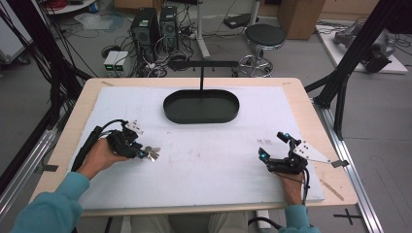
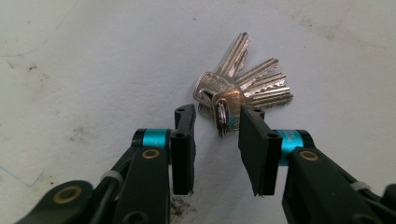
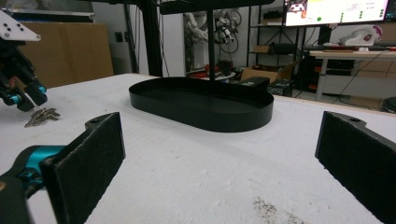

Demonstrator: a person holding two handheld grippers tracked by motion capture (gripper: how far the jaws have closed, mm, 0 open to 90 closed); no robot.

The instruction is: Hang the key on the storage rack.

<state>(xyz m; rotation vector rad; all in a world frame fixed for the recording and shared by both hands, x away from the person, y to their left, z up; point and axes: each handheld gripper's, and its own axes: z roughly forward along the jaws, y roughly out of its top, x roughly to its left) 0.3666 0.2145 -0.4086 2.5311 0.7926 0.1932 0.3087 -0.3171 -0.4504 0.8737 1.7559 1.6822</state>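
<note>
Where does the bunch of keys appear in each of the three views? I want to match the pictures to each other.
High view: the bunch of keys lies left of centre on the white mat, at the tips of the left gripper.
Left gripper view: the keys lie just above centre, fanned out, the ring between the open jaws.
Right gripper view: the keys are small, at the far left edge.
Shared landmark: the black oval tray, also in the right gripper view.

One bunch of keys (image 2: 243, 88), one black tray (image 1: 201, 107), two hand-held grippers.
</note>
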